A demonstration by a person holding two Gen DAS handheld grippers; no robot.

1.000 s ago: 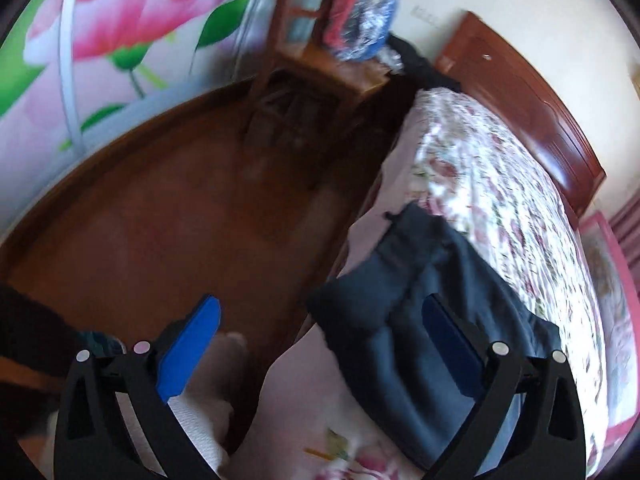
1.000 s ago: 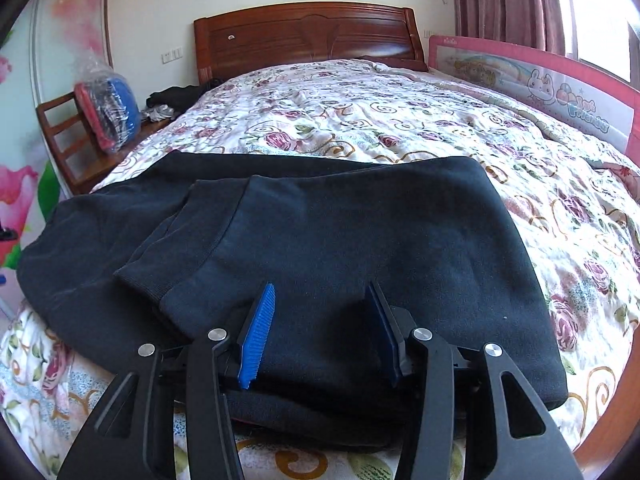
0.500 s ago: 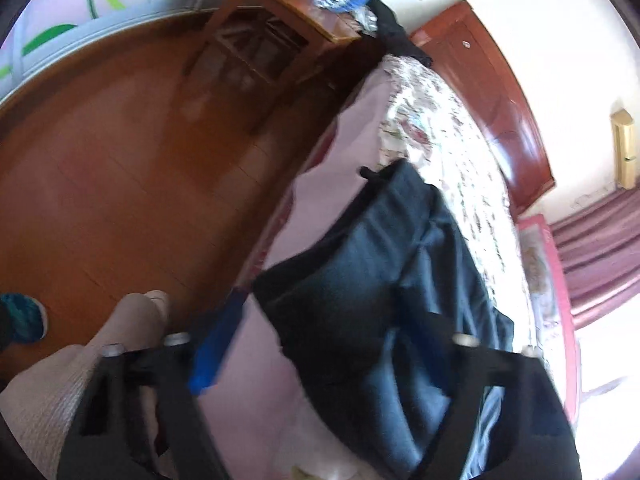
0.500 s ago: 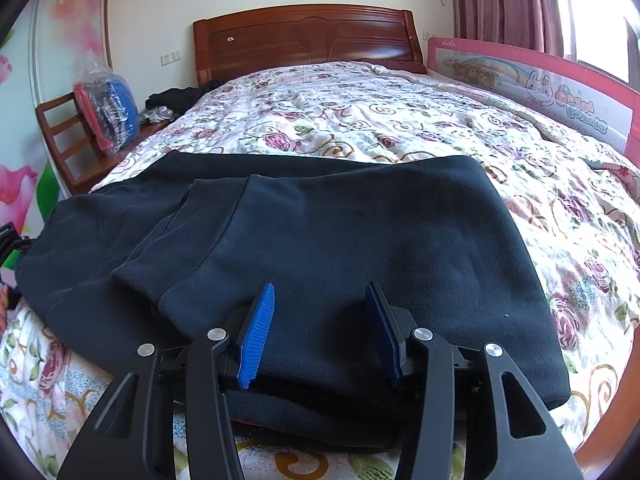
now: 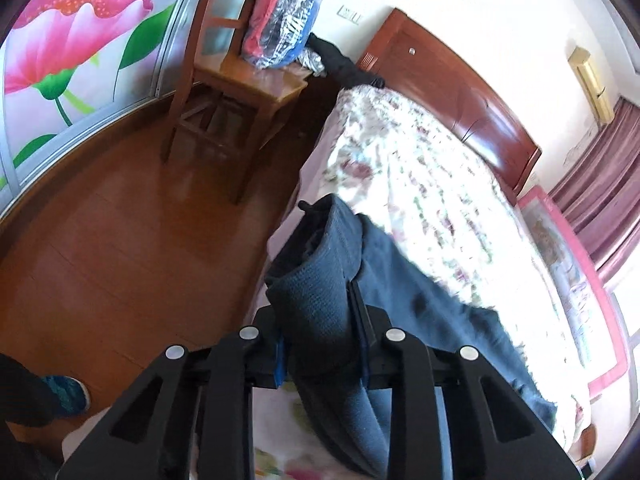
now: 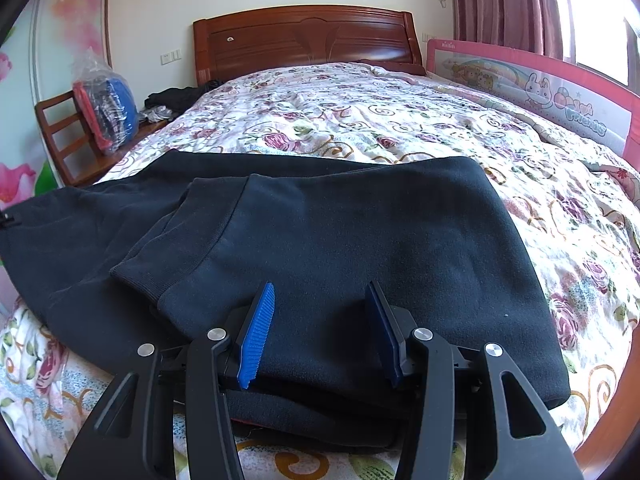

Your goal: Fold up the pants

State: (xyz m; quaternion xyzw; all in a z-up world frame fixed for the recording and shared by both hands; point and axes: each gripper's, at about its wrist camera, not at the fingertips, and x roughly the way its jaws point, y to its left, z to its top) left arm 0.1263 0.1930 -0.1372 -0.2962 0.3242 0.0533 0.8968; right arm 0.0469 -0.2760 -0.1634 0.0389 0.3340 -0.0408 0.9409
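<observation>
Dark navy pants [image 6: 340, 220] lie folded across the near end of a floral quilt [image 6: 360, 112]. In the left wrist view my left gripper [image 5: 320, 344] has its jaws closing, and they pinch the end of the pants [image 5: 316, 280] that hung over the bed's side. That end stands up bunched between the pads, lifted off the quilt [image 5: 420, 160]. My right gripper [image 6: 320, 292] rests over the near edge of the folded stack. Its blue pads [image 6: 258, 332] stand apart with flat cloth between them, not pinched.
A wooden chair [image 5: 240, 80] with a plastic bag of clothes [image 5: 280, 20] stands beside the bed on the wood floor [image 5: 120, 260]. The headboard [image 6: 304, 40] is at the far end and a pink bed rail [image 6: 540, 92] runs along the right. A person's shoe [image 5: 66, 394] shows low left.
My left gripper went from wide open to closed on the pants' overhanging end and rose, lifting the cloth. The right gripper and the folded stack stayed still.
</observation>
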